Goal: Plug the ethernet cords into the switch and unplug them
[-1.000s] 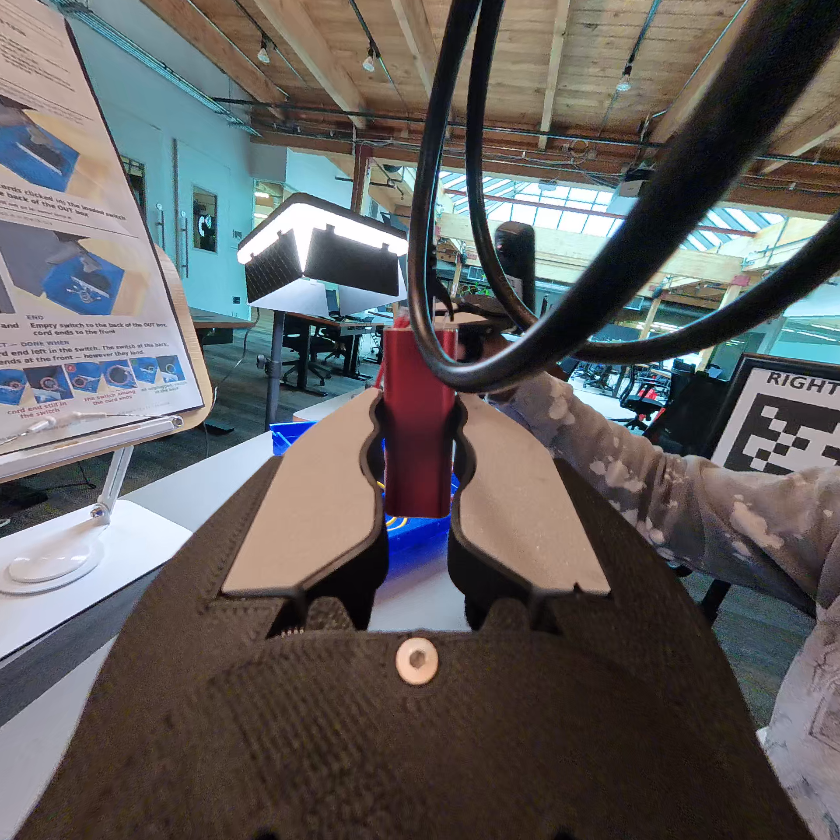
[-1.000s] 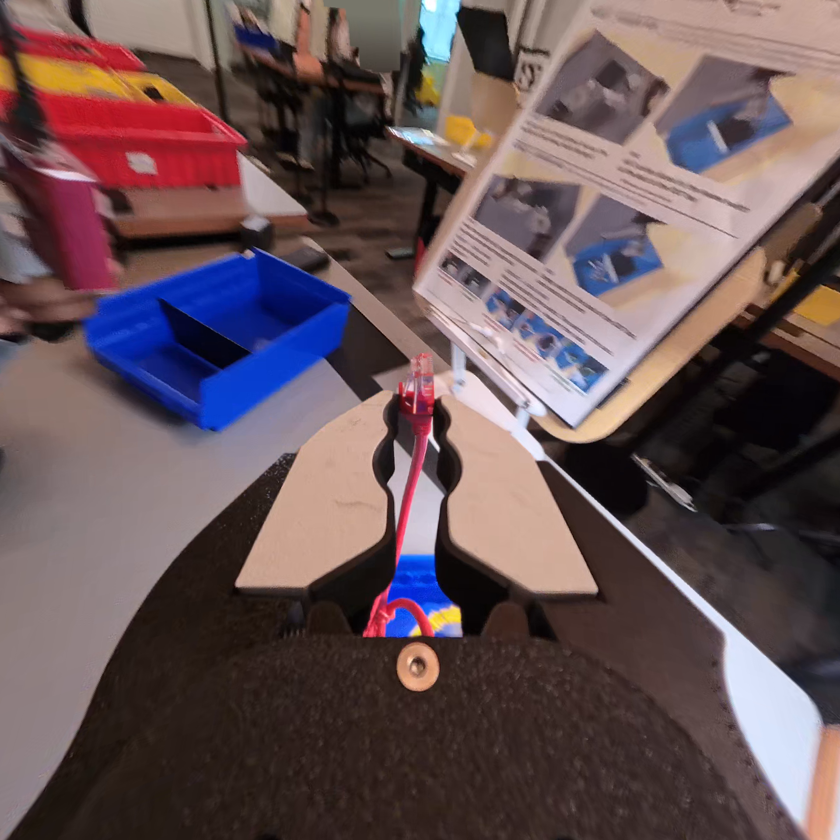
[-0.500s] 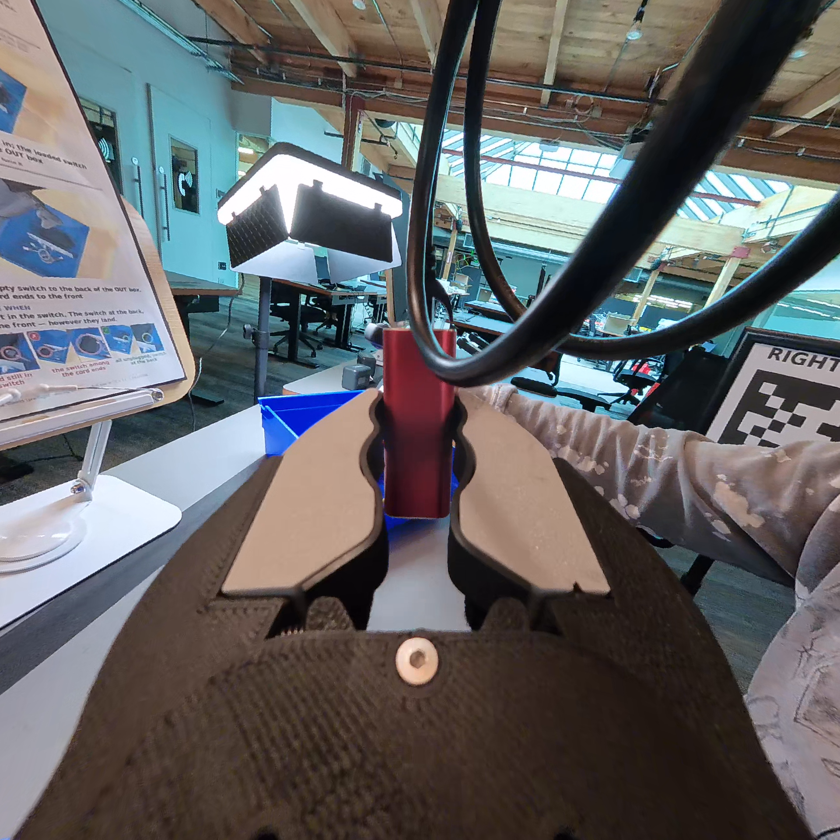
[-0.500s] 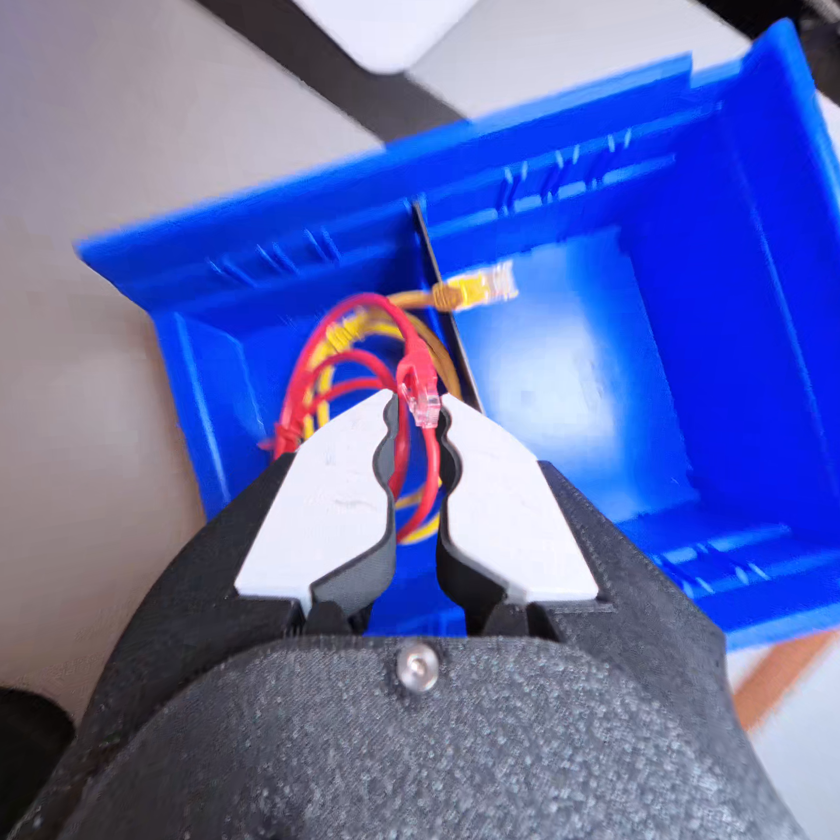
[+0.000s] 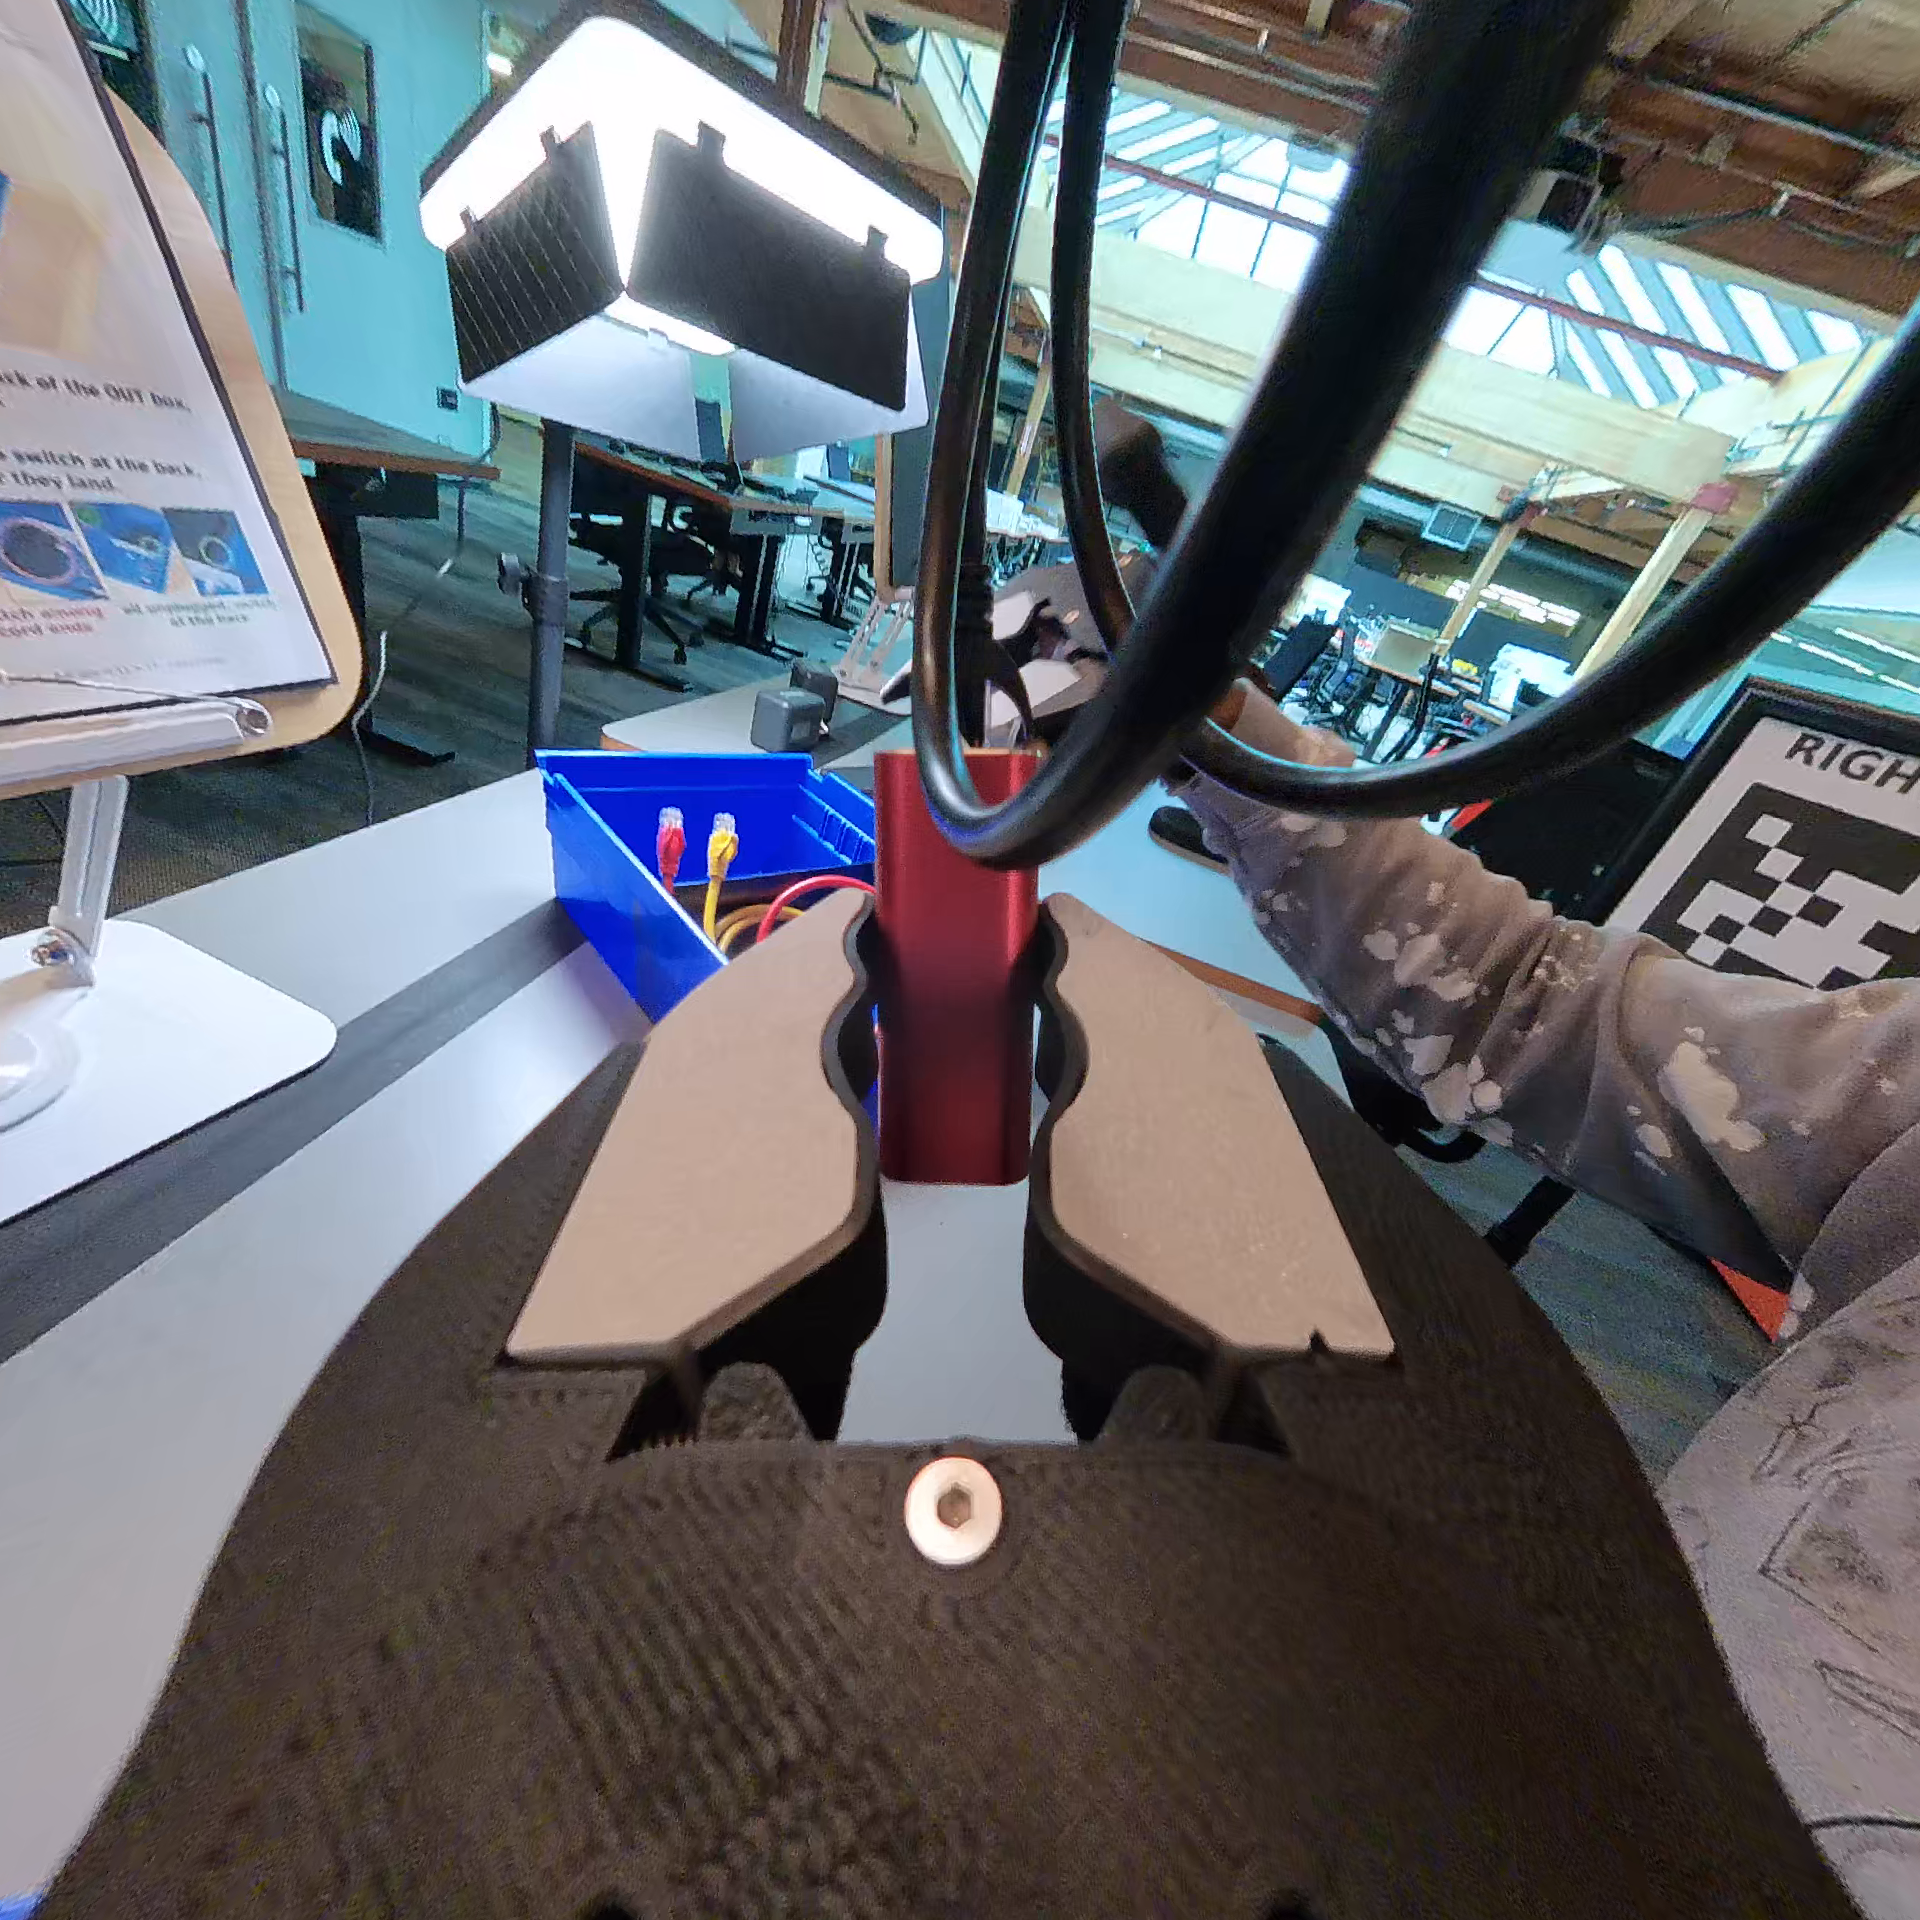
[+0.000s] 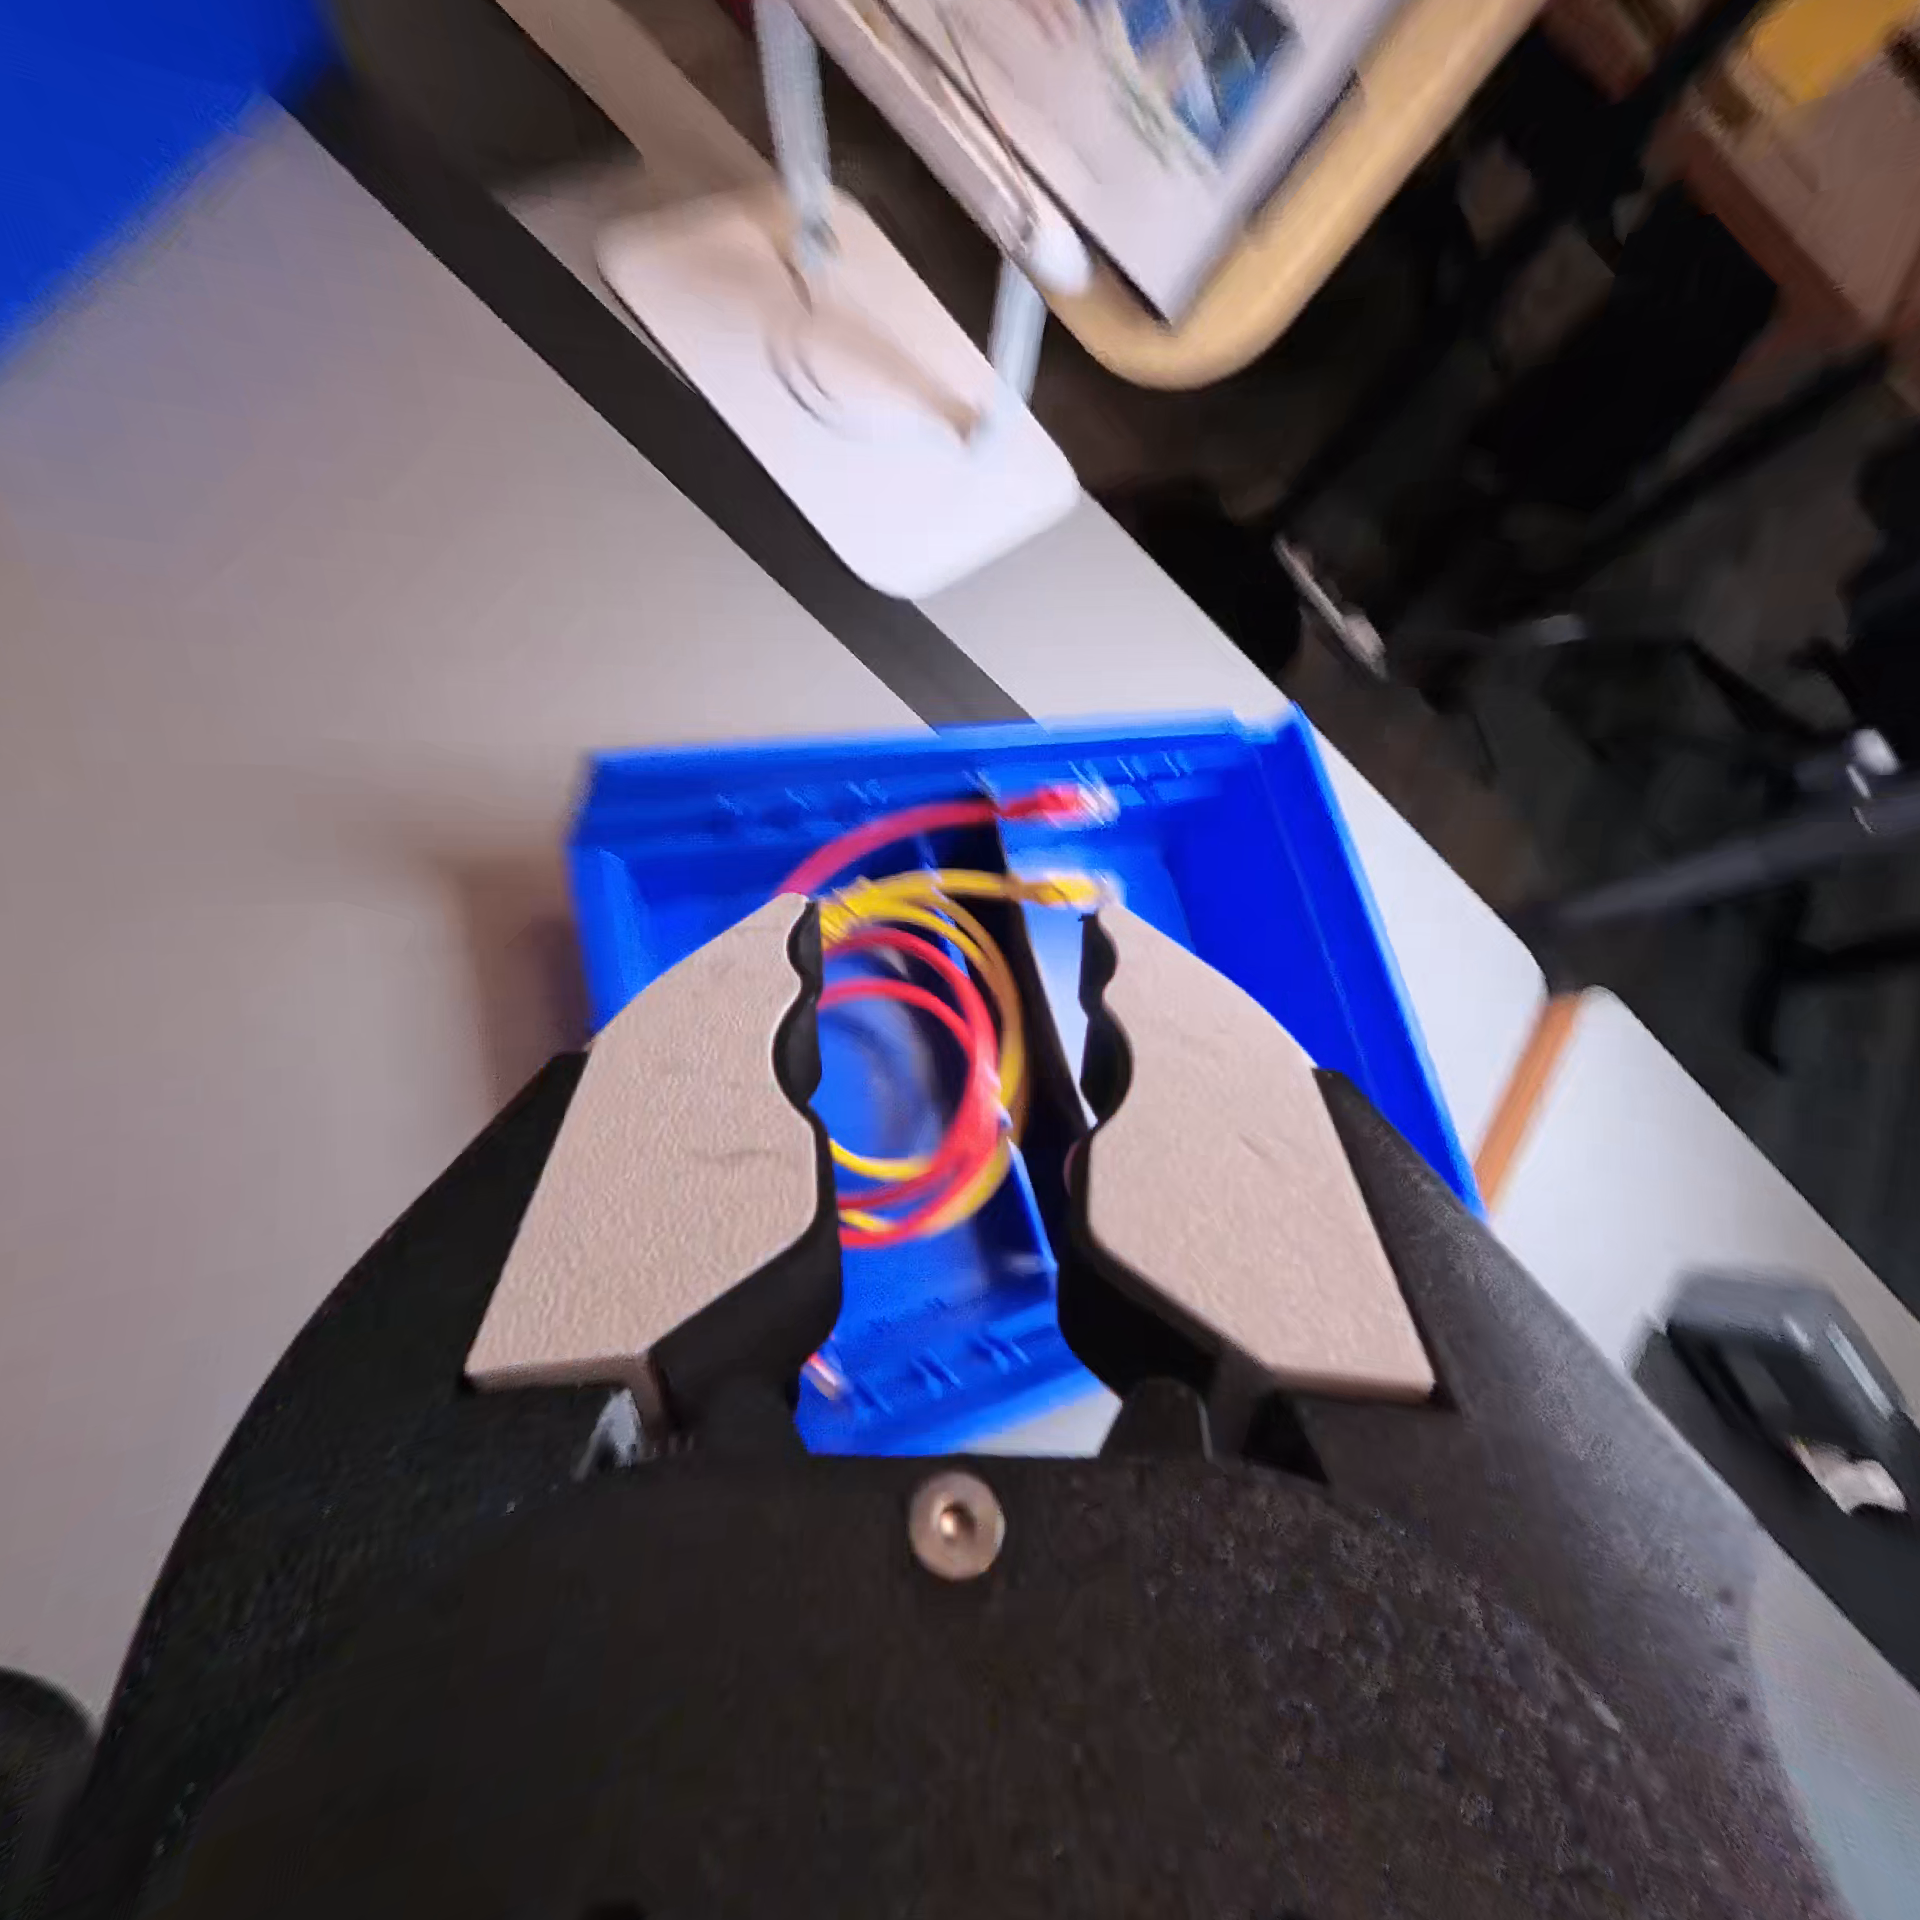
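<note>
Bin [image 5: 613, 883] sat on the tabletop [image 5: 312, 1299], ahead and left of the switch [image 5: 954, 997]. Two cords [image 6: 935, 1091] lay coiled in it, plug ends propped over what looked like its divider [image 6: 1023, 997]. Document stand [image 5: 114, 1018] stood left of the bin, near the tabletop edge. Lamp [image 5: 686, 281] stood behind on the floor.

The left hand-held gripper [image 5: 954, 935] points level, its jaws clamped at frame centre. The right hand-held gripper [image 6: 948, 920] tilts downward, jaws spread apart. A sleeved arm [image 5: 1507, 997] reaches in from the right.
</note>
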